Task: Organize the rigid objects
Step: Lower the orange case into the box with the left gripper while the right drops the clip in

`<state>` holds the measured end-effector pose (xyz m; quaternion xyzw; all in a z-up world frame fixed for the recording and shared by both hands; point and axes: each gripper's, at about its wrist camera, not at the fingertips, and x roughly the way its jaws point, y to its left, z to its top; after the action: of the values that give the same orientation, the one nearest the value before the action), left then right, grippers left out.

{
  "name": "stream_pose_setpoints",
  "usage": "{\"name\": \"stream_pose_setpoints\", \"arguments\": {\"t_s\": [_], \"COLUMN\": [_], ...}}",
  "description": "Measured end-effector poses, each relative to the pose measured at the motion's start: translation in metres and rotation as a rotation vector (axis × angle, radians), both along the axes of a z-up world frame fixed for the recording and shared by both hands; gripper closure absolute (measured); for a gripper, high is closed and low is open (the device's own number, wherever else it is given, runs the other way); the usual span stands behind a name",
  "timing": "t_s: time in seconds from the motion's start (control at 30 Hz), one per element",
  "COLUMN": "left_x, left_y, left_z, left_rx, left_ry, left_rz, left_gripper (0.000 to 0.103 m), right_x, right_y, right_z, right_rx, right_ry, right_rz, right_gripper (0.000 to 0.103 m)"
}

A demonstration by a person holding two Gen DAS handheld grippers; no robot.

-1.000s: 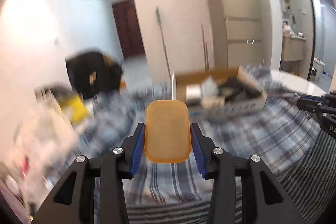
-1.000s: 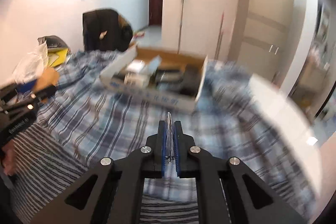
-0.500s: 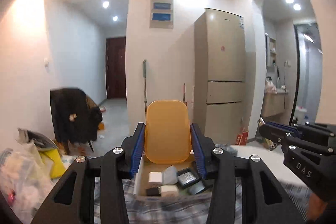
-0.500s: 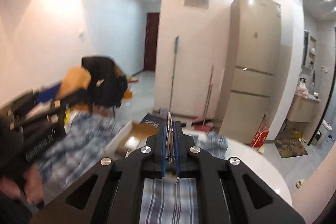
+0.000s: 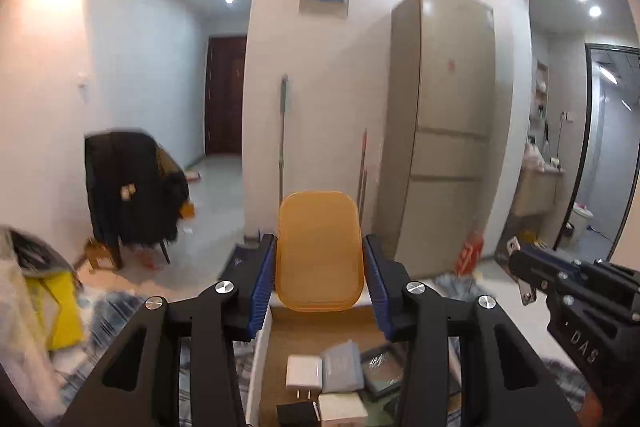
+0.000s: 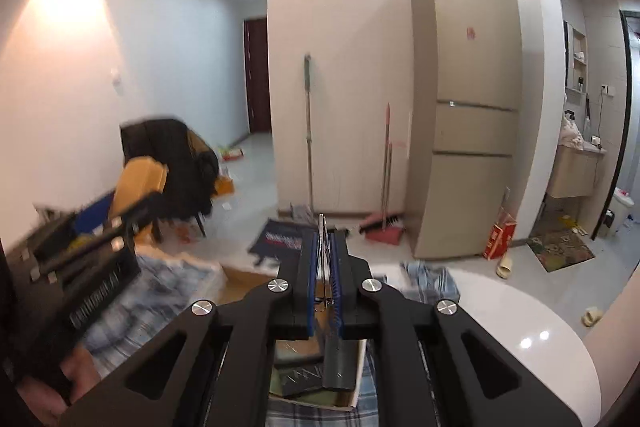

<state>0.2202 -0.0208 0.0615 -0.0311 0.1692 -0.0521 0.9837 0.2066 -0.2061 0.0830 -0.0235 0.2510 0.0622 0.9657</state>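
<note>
1. Presently, left gripper (image 5: 320,281): blue pads pinch a translucent orange rounded-rectangle plastic lid (image 5: 319,251), held upright at frame centre.
2. Right gripper (image 6: 324,267): pads pressed together on a thin flat silvery metal piece (image 6: 322,247), edge-on.
3. Open cardboard box (image 5: 320,325), lower centre, below both tools, holding a white plug charger (image 5: 304,373) and dark flat cases (image 6: 304,367).
4. Blue plaid cloth (image 6: 430,277) under the box.

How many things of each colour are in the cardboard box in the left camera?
Box, parts in view:
White: 2 (plug, white block)
Black: 1 (black block)
Pale blue: 1 (packet)
Dark green: 1 (frame)
Total: 5; the jaws hide the rest of the box.
</note>
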Motion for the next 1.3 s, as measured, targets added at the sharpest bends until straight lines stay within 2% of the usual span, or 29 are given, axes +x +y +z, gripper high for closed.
{"name": "stream_pose_setpoints", "arguments": {"t_s": [0.07, 0.1, 0.17, 0.23, 0.3, 0.37, 0.57, 0.63, 0.67, 0.7, 0.73, 0.77, 0.8, 0.87, 0.93, 1.0, 1.1, 1.2, 1.3], "left_x": [0.021, 0.036, 0.068, 0.088, 0.098, 0.103, 0.102, 0.101, 0.099, 0.096, 0.088, 0.083, 0.078, 0.065, 0.058, 0.061, 0.059, 0.047, 0.033], "left_y": [0.003, 0.004, 0.011, 0.021, 0.027, 0.025, 0.003, 0.0, 0.002, -0.001, 0.001, 0.001, 0.002, 0.004, 0.004, 0.0, -0.001, -0.002, 0.002], "left_z": [-0.027, -0.04, -0.07, -0.098, -0.114, -0.124, -0.143, -0.142, -0.143, -0.136, -0.127, -0.12, -0.113, -0.101, -0.096, -0.095, -0.091, -0.085, -0.077], "left_rx": [-0.017, -0.022, -0.084, -0.147, -0.151, -0.115, 0.002, 0.013, 0.011, 0.006, -0.01, -0.023, -0.034, -0.043, -0.023, 0.027, 0.04, 0.058, 0.03], "left_ry": [0.078, 0.145, 0.345, 0.456, 0.526, 0.569, 0.608, 0.592, 0.571, 0.536, 0.472, 0.427, 0.379, 0.278, 0.23, 0.249, 0.229, 0.145, 0.046], "left_rz": [-0.029, -0.044, -0.072, -0.061, -0.072, -0.071, -0.037, -0.036, -0.042, -0.05, -0.058, -0.062, -0.063, -0.058, -0.052, -0.03, -0.016, 0.011, 0.015], "left_gripper": [0.058, 0.058, 0.058, 0.058, 0.058, 0.058, 0.058, 0.055, 0.047, 0.035, 0.029, 0.018, 0.014, 0.014, 0.014, 0.013, 0.013, 0.013, 0.013], "right_x": [0.013, 0.02, 0.028, 0.033, 0.039, 0.042, 0.049, 0.052, 0.053, 0.054, 0.055, 0.055, 0.055, 0.055, 0.054, 0.057, 0.06, 0.061, 0.063], "right_y": [-0.001, -0.002, -0.004, -0.005, -0.007, -0.008, -0.009, -0.01, -0.011, -0.012, -0.014, -0.015, -0.017, -0.019, -0.019, -0.018, -0.017, -0.008, 0.001], "right_z": [-0.022, -0.032, -0.047, -0.06, -0.07, -0.076, -0.091, -0.095, -0.096, -0.097, -0.098, -0.098, -0.097, -0.097, -0.098, -0.101, -0.107, -0.115, -0.126], "right_rx": [-0.007, -0.005, -0.006, -0.011, -0.027, -0.032, -0.042, -0.03, -0.016, -0.002, 0.013, 0.028, 0.043, 0.056, 0.076, 0.117, 0.179, 0.15, 0.13], "right_ry": [0.065, 0.094, 0.144, 0.185, 0.212, 0.24, 0.29, 0.305, 0.314, 0.32, 0.324, 0.326, 0.322, 0.311, 0.302, 0.316, 0.334, 0.333, 0.357], "right_rz": [0.01, 0.008, 0.005, 0.011, 0.001, -0.004, -0.005, 0.001, 0.004, 0.008, 0.011, 0.014, 0.017, 0.026, 0.045, 0.078, 0.113, 0.131, 0.138], "right_gripper": [0.097, 0.097, 0.097, 0.097, 0.097, 0.097, 0.097, 0.097, 0.097, 0.097, 0.097, 0.097, 0.097, 0.097, 0.097, 0.097, 0.097, 0.097, 0.097]}}
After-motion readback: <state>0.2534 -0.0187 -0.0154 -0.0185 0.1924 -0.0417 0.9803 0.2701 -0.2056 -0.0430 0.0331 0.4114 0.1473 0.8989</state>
